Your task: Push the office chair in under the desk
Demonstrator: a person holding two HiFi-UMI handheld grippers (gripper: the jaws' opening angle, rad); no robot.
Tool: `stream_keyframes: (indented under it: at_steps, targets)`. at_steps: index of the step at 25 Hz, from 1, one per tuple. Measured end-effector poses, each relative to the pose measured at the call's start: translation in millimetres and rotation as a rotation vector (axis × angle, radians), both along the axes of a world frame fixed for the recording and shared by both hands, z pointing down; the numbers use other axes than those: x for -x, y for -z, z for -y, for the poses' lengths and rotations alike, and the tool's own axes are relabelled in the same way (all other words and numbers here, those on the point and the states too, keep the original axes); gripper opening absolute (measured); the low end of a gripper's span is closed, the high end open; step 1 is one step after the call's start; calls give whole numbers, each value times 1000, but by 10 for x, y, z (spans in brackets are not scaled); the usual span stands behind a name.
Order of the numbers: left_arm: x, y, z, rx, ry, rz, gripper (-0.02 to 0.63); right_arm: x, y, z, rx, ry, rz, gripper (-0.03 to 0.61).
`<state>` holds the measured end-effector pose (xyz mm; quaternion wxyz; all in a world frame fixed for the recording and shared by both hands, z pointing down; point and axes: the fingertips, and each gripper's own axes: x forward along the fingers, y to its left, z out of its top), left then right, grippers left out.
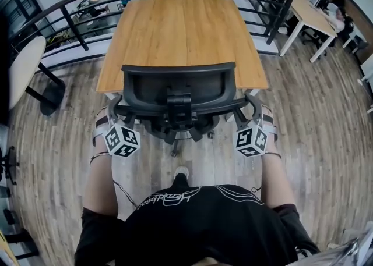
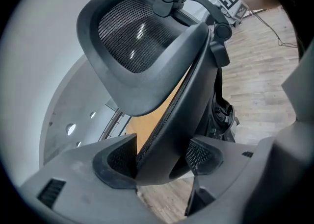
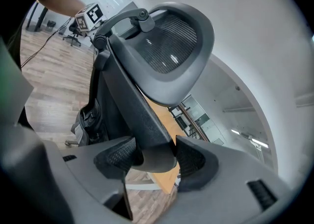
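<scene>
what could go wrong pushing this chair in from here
1. The left gripper and right gripper clamp only the smooth curved rim of the black mesh-backed office chair, so the jaws may slide off under a push.
2. The grip is on the backrest, so it may tilt forward instead of the chair rolling.
3. The backrest sits at the near edge of the light wooden desk. An uneven push could swing it against that edge.
</scene>
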<state>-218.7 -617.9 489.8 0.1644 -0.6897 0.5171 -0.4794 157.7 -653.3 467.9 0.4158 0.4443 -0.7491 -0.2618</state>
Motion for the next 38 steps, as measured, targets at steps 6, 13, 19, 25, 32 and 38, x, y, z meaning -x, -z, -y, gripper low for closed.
stream_keyframes:
  at_steps: [6, 13, 19, 25, 32, 38]
  targets:
    - [153, 24, 525, 7, -13, 5, 284, 146, 28, 461, 6, -16, 0, 275]
    - [292, 31, 1016, 3, -22, 7, 284, 280, 30, 916, 6, -30, 0, 275]
    - [400, 27, 1313, -4, -20, 18, 284, 385, 34, 1144, 6, -26, 0, 275]
    - [502, 49, 1417, 7, -28, 47, 284, 473, 62, 1184, -6, -30, 0, 273]
    - [487, 44, 1403, 3, -49, 41, 284, 476, 46, 1191, -17, -29, 21, 275]
    - [404, 64, 1310, 59, -155, -82, 285, 486, 38, 1171, 30, -27, 52, 275]
